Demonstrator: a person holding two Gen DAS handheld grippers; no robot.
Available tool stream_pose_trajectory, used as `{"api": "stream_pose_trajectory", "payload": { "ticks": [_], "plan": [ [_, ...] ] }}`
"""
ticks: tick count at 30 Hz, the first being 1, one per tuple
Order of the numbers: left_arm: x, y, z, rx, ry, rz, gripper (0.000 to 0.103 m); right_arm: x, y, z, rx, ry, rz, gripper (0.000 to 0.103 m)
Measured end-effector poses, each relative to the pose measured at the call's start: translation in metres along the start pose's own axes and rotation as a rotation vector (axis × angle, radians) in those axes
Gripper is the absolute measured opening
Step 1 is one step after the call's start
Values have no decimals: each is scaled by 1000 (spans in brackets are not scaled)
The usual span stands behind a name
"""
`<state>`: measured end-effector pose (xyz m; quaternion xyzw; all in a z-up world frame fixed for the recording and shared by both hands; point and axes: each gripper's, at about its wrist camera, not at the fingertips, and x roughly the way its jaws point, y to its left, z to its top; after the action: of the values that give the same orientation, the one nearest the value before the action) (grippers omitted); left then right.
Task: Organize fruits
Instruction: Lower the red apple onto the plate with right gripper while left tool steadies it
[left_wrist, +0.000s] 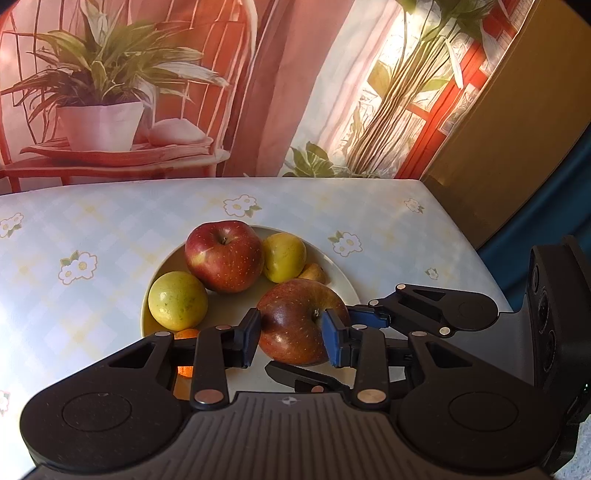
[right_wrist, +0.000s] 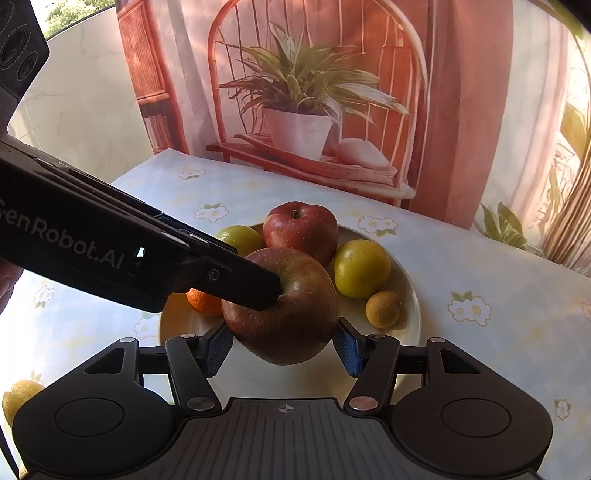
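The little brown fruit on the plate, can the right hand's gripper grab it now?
Probably not yet: the right gripper has its jaws around the big apple, which blocks the little brown fruit.

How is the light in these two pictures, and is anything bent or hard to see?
Left wrist view: warm sunlight glares on the tablecloth; the held apple is mostly in shade; the table edge bends from the fisheye. Right wrist view: strong glare on the cloth at left; the left tongs fall dark across the apple, hiding part of the orange.
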<state>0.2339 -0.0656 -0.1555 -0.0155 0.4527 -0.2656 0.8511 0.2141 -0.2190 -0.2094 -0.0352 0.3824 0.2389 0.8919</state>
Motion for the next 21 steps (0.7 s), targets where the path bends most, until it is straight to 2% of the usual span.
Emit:
{"api": "stream_pose_trajectory", "payload": {
  "ticks": [10,21],
  "plan": [
    [18,15,6,-36,40,9,38,23,1,-3,-12,28,-8,55],
    [17,22,8,-42,28,47,38,34,2,3,-32,27,-2,56]
  ]
}}
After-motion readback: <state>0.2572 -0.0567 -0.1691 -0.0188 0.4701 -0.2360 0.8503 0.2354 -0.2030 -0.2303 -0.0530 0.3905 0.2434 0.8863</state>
